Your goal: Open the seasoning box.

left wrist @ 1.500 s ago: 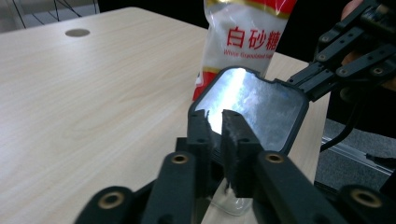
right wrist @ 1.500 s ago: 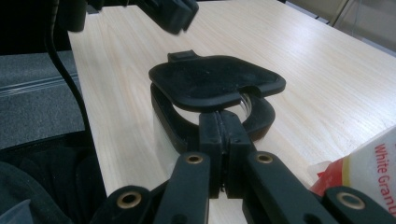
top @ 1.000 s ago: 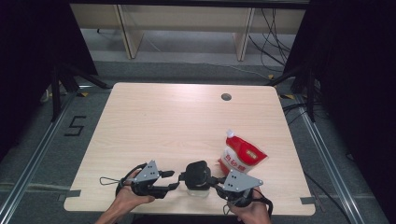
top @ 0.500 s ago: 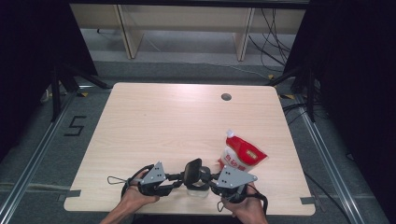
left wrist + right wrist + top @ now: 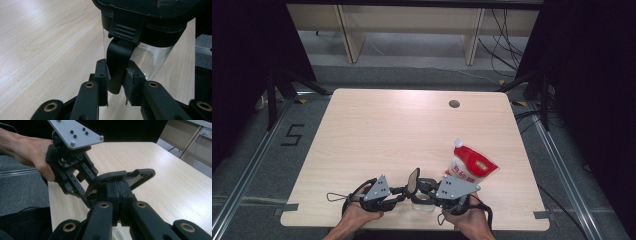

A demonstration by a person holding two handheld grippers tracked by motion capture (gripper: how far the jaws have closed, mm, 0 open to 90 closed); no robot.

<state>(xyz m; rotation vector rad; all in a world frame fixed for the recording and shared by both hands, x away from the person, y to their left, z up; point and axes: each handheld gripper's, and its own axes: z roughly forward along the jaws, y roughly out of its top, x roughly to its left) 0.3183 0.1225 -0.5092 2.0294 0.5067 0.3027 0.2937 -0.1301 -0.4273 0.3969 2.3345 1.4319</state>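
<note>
Nearest to me, at the front edge of the tabletop (image 5: 377, 130), I hold a small clear jar (image 5: 150, 58) with a black lid (image 5: 110, 178). The glass is transparent and looks empty; the lid has a black latch (image 5: 117, 62) that hangs down over the side. The fingers of my left gripper (image 5: 399, 192) have just been closing, and now they pinch this latch from both sides. The fingers of my right gripper (image 5: 424, 187) are pressed together on the raised lid, which stands tilted up above the jar. Just behind the right gripper lies a red and white pouch (image 5: 469, 167) with a white spout. Farther off, the tabletop has a round hole (image 5: 454, 104).
</note>
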